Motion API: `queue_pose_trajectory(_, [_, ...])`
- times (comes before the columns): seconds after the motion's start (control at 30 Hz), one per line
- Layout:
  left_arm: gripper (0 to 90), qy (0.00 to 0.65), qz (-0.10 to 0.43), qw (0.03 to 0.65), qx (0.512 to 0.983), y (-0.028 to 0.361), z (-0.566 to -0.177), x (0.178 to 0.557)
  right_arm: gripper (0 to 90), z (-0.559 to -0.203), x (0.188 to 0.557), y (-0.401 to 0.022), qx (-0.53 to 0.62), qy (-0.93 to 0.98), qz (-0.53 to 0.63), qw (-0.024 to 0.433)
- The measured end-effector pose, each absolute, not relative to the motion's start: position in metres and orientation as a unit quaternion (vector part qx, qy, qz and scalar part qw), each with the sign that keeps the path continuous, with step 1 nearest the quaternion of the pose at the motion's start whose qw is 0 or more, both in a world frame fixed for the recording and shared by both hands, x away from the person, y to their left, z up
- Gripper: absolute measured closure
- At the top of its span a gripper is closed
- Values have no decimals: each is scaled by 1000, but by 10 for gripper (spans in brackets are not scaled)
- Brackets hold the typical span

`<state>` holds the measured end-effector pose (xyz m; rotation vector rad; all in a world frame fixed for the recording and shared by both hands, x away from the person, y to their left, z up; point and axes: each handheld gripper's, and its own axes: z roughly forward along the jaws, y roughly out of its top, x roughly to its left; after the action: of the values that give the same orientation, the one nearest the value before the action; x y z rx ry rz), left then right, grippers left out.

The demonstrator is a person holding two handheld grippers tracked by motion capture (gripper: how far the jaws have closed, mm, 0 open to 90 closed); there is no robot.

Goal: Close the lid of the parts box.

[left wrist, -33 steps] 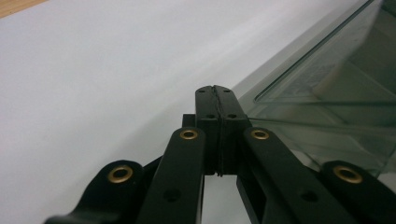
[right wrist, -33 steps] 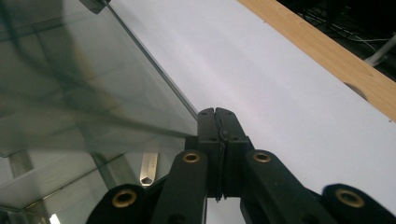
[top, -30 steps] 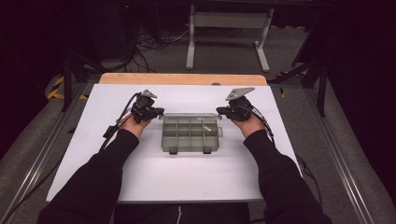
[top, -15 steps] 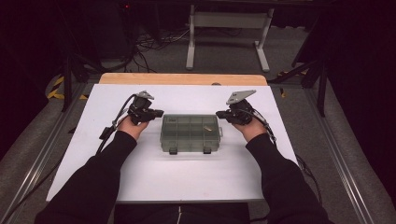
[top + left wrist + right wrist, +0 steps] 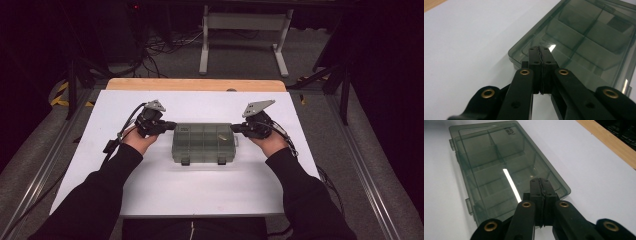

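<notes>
With its lid now down, the smoky compartment box [image 5: 204,143] sits mid-worktop [image 5: 150,200], both grippers' [image 5: 167,125] [image 5: 236,128] jaws pinched empty, latches probably next.

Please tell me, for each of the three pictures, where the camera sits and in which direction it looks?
High view: above the person's side, looking forward and down on the white table; both forearms, left gripper and right gripper show.
Left gripper view: rides the left gripper, looking along its shut jaws over the compartment box.
Right gripper view: rides the right gripper, jaws shut, looking across the box.
All three share the box and table.
</notes>
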<state>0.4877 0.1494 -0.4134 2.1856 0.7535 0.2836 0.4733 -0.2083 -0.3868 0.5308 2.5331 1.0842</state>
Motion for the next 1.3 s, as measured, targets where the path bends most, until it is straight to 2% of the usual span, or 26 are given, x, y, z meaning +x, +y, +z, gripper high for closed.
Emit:
queue_pose_trajectory(0.47, [885, 279, 94, 381, 876, 150, -412, 468, 899, -389, 458, -202, 173, 905, 361, 140])
queue_pose_trajectory(0.63, [870, 264, 69, 377, 885, 148, -413, 464, 900, -393, 454, -201, 170, 910, 354, 132])
queue_pose_trajectory(1.3, [897, 238, 45, 354, 903, 142, -415, 459, 900, -401, 448, -193, 157, 927, 323, 106])
